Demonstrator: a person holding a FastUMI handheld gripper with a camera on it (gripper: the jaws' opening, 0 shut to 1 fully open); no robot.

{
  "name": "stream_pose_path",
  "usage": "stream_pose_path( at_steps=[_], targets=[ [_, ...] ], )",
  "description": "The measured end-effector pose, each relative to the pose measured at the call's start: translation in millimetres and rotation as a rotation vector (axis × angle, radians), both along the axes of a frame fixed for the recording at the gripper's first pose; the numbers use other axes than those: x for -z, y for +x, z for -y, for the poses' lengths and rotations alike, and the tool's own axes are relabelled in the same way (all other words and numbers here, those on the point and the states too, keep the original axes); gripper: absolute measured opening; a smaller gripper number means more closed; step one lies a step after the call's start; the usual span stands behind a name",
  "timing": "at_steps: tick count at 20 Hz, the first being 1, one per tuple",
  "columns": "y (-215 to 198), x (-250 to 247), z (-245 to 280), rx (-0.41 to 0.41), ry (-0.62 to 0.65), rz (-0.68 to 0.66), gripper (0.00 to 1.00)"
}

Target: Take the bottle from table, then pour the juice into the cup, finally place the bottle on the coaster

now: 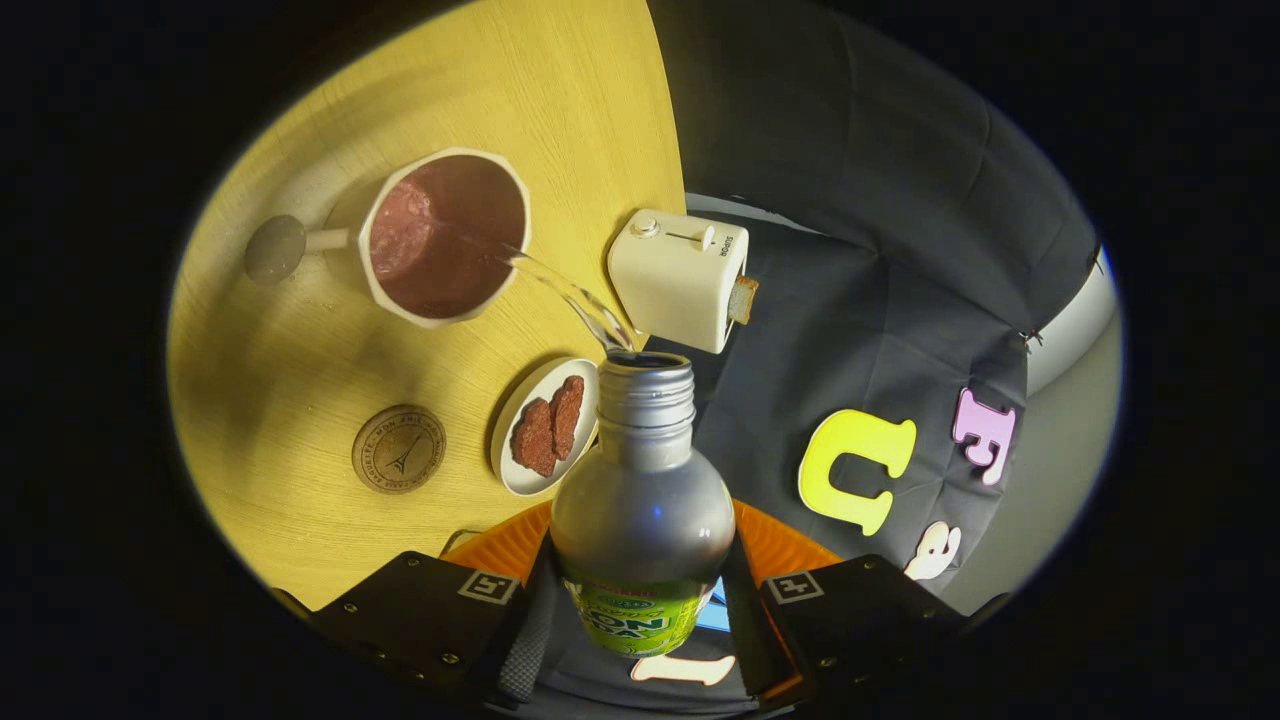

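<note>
One bottle: the silver bottle [641,500] with the green label sits squeezed between the two fingers, cap off, neck pointing ahead and tipped toward the cup.
Gripper: the gripper [640,610] is clamped on the bottle's lower body, a finger pressing each side, so yeah, it's got a solid hold.
Juice: a thin clear stream [570,293] runs from the bottle's mouth across into the cup.
Cup: white mug [443,238] on the table beyond the bottle, off to the left of its neck, already pretty full of reddish-brown liquid, its handle pointing away from the bottle.
Coaster: round cork coaster [399,449] with a little tower print, lying bare on the table, nearer the fingers than the cup, well apart from the bottle.
Plate: small white plate [512,418] with two brownish pieces on it, just beside the bottle's neck.
Toaster: small cream toaster [679,279] at the table's edge, just beyond the bottle's mouth, a slice of bread poking out.
Table: yellow wooden table [560,110], rounded edge.
</note>
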State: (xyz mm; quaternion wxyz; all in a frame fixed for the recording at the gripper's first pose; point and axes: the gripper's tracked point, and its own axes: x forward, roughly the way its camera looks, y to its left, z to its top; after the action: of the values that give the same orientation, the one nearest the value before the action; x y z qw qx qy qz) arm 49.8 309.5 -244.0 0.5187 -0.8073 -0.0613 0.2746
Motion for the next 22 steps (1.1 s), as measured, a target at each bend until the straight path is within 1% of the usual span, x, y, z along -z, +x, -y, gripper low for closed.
stream_pose_path(
  at_steps=[22],
  targets=[
    [3.3, -14.7, 1.3, -0.044, -0.073, 0.054, 0.75]
  ],
)
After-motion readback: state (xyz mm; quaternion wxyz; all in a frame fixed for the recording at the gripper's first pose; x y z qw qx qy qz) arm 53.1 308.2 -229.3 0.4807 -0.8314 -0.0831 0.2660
